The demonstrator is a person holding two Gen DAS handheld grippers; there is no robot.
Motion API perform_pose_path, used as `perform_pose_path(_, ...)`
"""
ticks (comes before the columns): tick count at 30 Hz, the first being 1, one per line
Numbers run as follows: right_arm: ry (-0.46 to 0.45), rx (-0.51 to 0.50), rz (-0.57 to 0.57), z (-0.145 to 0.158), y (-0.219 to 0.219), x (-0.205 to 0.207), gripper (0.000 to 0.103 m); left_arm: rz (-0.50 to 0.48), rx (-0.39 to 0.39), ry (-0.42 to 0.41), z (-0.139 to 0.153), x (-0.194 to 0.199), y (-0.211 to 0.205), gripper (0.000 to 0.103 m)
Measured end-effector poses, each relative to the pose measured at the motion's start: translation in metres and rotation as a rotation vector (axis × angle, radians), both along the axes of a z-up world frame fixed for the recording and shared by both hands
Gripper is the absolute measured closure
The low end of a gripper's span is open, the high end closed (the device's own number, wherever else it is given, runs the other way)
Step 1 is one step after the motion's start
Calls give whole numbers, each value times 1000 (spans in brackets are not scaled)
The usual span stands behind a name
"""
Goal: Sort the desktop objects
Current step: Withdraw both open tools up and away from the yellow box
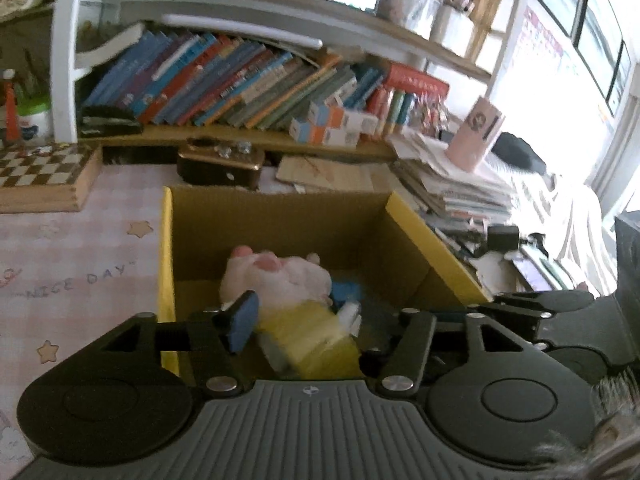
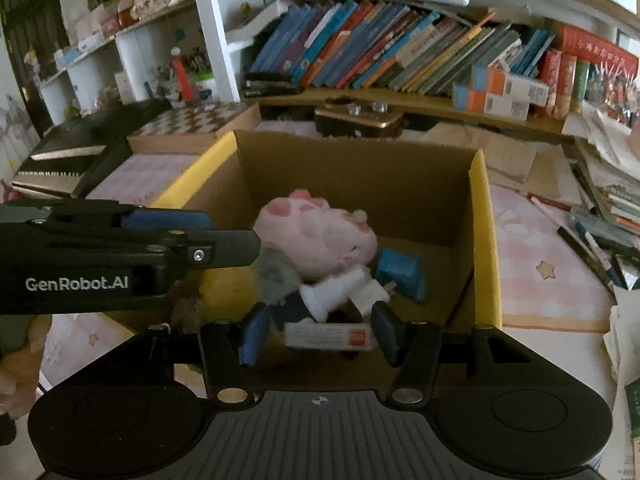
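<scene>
An open cardboard box [image 1: 400, 236] with yellow flaps stands on the desk; it also shows in the right wrist view [image 2: 486, 216]. Inside lie a pink plush pig [image 1: 280, 276] [image 2: 320, 236], a blue item [image 2: 402, 272] and a white plug [image 2: 340, 292]. My left gripper [image 1: 304, 328] is open above the box, with a yellow object [image 1: 316, 340] between its jaws. My right gripper [image 2: 318, 338] holds a small white box with an orange label [image 2: 330, 336] between its pads, over the box's near edge. The left gripper [image 2: 224, 240] reaches in from the left in the right wrist view.
A shelf of leaning books [image 2: 400, 52] runs behind. A chessboard [image 2: 192, 122] and a dark brass-trimmed case [image 2: 360, 120] sit beyond the box. Stacked papers [image 1: 452, 192] and pens [image 2: 592, 248] lie to the right on a pink mat [image 2: 540, 272].
</scene>
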State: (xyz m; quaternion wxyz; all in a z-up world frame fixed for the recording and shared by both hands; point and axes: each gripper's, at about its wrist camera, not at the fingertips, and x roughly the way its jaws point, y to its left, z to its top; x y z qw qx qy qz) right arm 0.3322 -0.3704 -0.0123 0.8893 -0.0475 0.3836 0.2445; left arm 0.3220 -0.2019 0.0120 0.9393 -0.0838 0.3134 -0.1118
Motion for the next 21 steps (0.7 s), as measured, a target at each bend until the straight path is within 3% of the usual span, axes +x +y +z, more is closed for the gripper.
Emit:
perform_pose_path(10,-146,4,-116,31,-6,-35,18,56,-60,-106,37,-46,21,21)
perform_pose_path(21,-225,35,-236,51,1,-102,16,94,-87,-161,59,-117,59,15)
